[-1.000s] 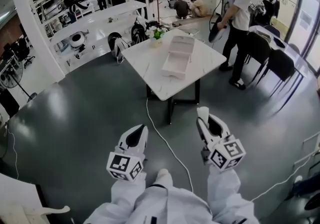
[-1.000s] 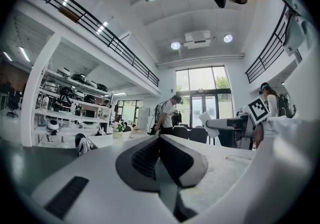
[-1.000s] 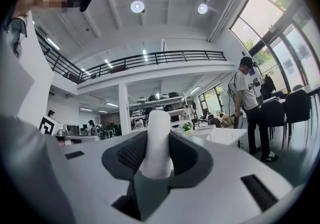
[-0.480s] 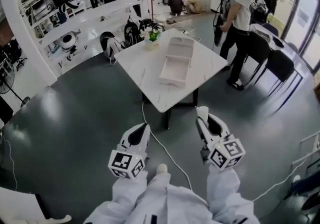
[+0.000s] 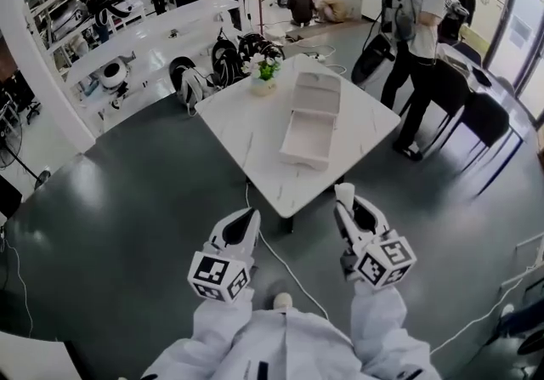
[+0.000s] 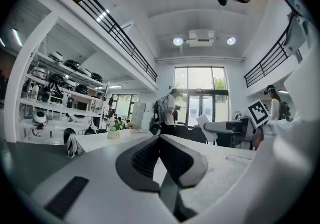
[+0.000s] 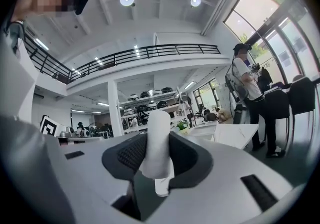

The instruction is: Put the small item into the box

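White cylinder clamped in right gripper jaws — left gripper jaws together, empty — box on table.

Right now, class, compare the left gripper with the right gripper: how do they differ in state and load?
The left gripper's fingers are pressed together with nothing between them; the right gripper's fingers clamp a small white roll-shaped item. The left gripper therefore looks bare at its tip, while the item juts beyond the right gripper's tip. Both carry marker cubes and hang over the floor, short of the table.
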A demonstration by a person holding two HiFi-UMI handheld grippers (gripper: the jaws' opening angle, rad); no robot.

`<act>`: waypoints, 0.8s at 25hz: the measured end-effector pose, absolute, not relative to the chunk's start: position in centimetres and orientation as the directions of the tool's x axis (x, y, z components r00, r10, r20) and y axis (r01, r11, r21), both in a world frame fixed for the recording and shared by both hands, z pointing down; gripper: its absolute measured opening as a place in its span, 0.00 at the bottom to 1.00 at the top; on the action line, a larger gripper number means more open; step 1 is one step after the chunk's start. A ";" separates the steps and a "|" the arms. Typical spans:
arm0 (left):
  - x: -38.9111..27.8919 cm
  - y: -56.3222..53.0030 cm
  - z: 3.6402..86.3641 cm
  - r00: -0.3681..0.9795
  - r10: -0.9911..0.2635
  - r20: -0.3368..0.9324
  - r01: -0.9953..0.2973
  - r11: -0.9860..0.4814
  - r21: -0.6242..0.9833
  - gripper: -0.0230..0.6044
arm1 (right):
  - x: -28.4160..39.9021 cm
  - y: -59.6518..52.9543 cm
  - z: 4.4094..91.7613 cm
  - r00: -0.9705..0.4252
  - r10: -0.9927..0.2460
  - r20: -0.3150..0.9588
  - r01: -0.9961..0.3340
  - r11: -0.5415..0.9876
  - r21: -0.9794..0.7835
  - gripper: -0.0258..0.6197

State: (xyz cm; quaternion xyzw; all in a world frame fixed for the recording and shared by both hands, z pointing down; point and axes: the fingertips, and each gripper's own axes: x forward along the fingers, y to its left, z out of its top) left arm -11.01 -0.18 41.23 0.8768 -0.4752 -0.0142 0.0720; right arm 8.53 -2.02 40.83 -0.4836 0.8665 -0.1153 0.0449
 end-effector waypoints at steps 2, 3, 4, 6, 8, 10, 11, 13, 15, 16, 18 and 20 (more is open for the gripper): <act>-11.0 -1.8 41.8 0.553 -0.832 0.047 -0.828 -0.542 0.142 0.03 | 8.3 -3.4 41.2 -0.526 -0.850 0.027 -0.826 0.502 -0.257 0.23; -11.0 -2.5 42.0 0.559 -0.828 0.049 -0.824 -0.548 0.143 0.03 | 8.3 -3.9 41.5 -0.523 -0.852 0.029 -0.827 0.500 -0.256 0.23; -10.8 -3.0 42.2 0.566 -0.823 0.052 -0.819 -0.555 0.144 0.03 | 8.3 -4.4 41.7 -0.520 -0.853 0.036 -0.831 0.495 -0.254 0.23; -10.6 -4.0 42.4 0.581 -0.812 0.057 -0.809 -0.569 0.145 0.03 | 8.5 -5.3 42.1 -0.508 -0.860 0.052 -0.840 0.481 -0.251 0.23; -10.5 -4.9 42.7 0.589 -0.806 0.063 -0.804 -0.576 0.148 0.03 | 8.7 -6.2 42.3 -0.501 -0.863 0.062 -0.845 0.473 -0.249 0.23; -10.6 -5.8 43.0 0.588 -0.806 0.067 -0.804 -0.574 0.154 0.03 | 8.6 -7.1 42.6 -0.500 -0.863 0.073 -0.849 0.472 -0.239 0.23; -10.7 -6.2 43.2 0.587 -0.807 0.069 -0.805 -0.572 0.157 0.03 | 8.4 -7.4 42.8 -0.500 -0.862 0.079 -0.850 0.471 -0.235 0.23; -10.8 -7.0 43.4 0.588 -0.806 0.070 -0.804 -0.572 0.162 0.03 | 8.2 -8.1 43.0 -0.500 -0.861 0.089 -0.852 0.470 -0.231 0.23; -10.7 -7.7 43.7 0.591 -0.804 0.072 -0.802 -0.574 0.166 0.03 | 8.2 -8.9 43.3 -0.498 -0.862 0.095 -0.853 0.468 -0.231 0.23; -10.6 -8.1 43.9 0.591 -0.804 0.074 -0.802 -0.574 0.168 0.03 | 8.3 -9.4 43.5 -0.498 -0.862 0.097 -0.854 0.467 -0.231 0.23; -10.7 -9.1 44.4 0.586 -0.806 0.078 -0.805 -0.568 0.172 0.03 | 8.3 -10.6 43.8 -0.498 -0.861 0.100 -0.853 0.466 -0.233 0.23; -10.8 -10.4 44.6 0.578 -0.812 0.084 -0.810 -0.559 0.177 0.03 | 8.4 -12.0 44.0 -0.503 -0.858 0.103 -0.851 0.470 -0.236 0.23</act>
